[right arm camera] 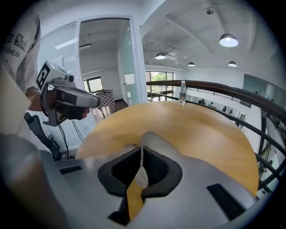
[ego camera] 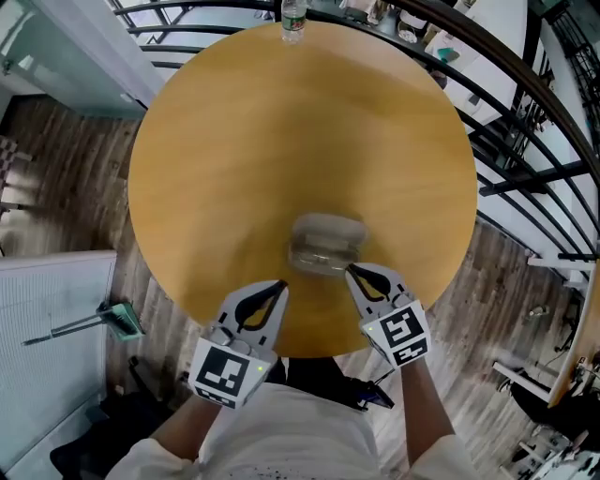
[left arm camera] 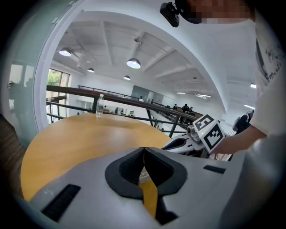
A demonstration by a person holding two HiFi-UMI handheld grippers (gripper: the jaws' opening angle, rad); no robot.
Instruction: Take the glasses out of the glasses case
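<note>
The glasses case (ego camera: pixel 325 244) is a grey, partly see-through shape lying on the round wooden table (ego camera: pixel 234 159) near its front edge; what it holds is too blurred to tell. My right gripper (ego camera: pixel 350 270) is shut, its tip at the case's near right edge. In the right gripper view the case (right arm camera: pixel 154 139) shows just beyond the closed jaws (right arm camera: pixel 141 151). My left gripper (ego camera: pixel 282 284) is shut too, a little short of the case's near left side, with nothing between its jaws (left arm camera: pixel 144 151). The case is hidden in the left gripper view.
A clear water bottle (ego camera: pixel 293 21) stands at the table's far edge, next to a dark railing (ego camera: pixel 525 84). A white panel (ego camera: pixel 47 347) and a green-headed tool (ego camera: pixel 117 319) are on the floor to the left. The person's body is close behind both grippers.
</note>
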